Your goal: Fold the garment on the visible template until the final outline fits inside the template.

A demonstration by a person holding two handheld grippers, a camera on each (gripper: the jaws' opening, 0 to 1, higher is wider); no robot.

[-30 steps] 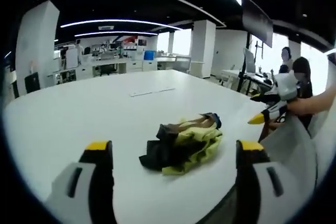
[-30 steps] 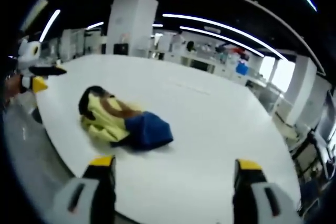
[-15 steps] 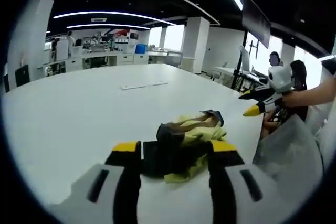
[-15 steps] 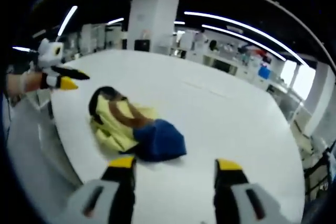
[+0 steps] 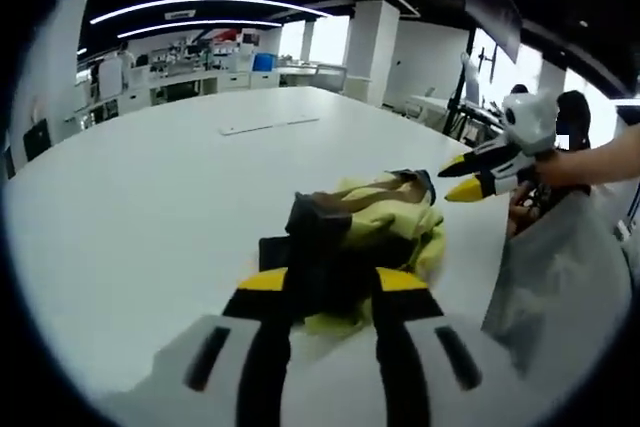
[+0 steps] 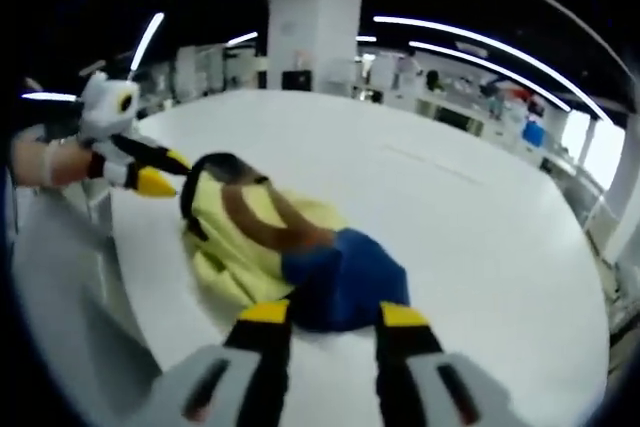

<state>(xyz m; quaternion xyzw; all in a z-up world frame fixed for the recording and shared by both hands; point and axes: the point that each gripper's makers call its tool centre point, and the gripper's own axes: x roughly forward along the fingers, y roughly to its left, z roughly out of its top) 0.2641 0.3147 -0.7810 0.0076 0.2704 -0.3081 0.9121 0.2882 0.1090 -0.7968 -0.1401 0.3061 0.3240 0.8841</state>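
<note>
The garment (image 5: 365, 237) is soft, crumpled cloth in matt yellow, brown and dark blue. The table (image 5: 150, 197) is smooth white with a faint sheen. Both tongs (image 5: 330, 297) (image 6: 325, 322) look like hard plastic, white with yellow tips.

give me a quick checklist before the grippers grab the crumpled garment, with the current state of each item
1. Garment on the white table: ok, it lies bunched in a yellow, brown and blue heap near the table's edge.
2. Left gripper lined up: ok, its tips sit at the dark near end of the heap.
3. Right gripper lined up: ok, its tips sit at the blue end.
4. Jaws gripping cloth: cannot tell; both pairs stand narrowed with a gap, contact unclear.
5. Template visible: not ok, no outline can be made out on the table.
6. Garment flat enough to fold: not ok, it is crumpled.
</note>
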